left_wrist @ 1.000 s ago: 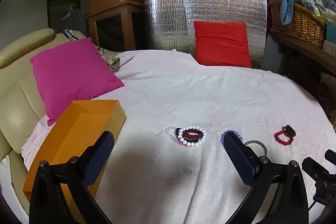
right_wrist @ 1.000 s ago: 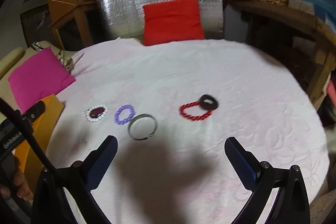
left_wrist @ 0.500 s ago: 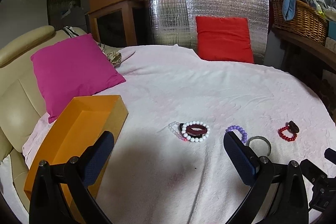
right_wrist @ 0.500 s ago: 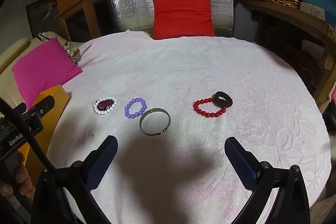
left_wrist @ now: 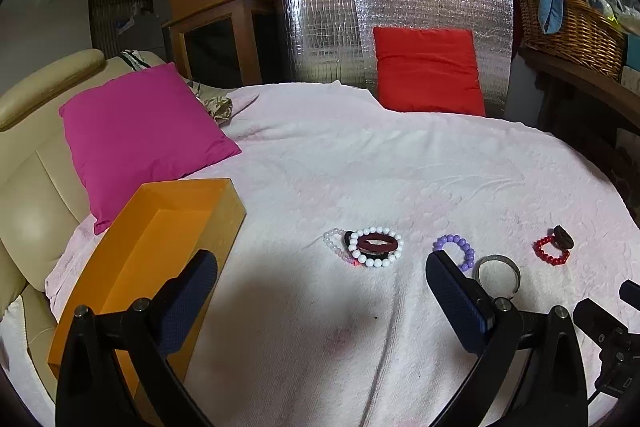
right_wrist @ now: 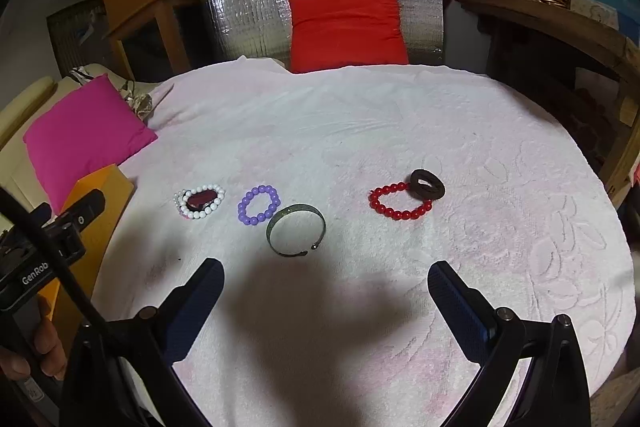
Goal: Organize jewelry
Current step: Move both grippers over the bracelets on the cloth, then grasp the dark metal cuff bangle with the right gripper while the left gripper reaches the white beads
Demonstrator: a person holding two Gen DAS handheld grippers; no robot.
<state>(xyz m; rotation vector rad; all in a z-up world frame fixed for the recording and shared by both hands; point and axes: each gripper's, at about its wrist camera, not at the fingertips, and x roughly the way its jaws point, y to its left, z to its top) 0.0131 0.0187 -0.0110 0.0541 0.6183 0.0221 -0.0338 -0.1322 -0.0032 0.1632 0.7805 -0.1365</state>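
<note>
Your right tool (right_wrist: 324,293) is spread wide and holds nothing, hovering just short of the metal bangle (right_wrist: 296,230), whose open gap faces you. Your left tool (left_wrist: 320,283) is equally spread and empty, above the pink cloth (left_wrist: 360,163) on the desk. The bracelets lie in a left-to-right row: white bead bracelet (left_wrist: 376,247), purple bead bracelet (right_wrist: 259,205), the bangle, red bead bracelet (right_wrist: 396,205) under a dark ring (right_wrist: 427,183). The orange box (left_wrist: 160,247) sits left, its long axis running away from you. Since a second ago, both views have pulled back slightly; nothing on the cloth has shifted.
</note>
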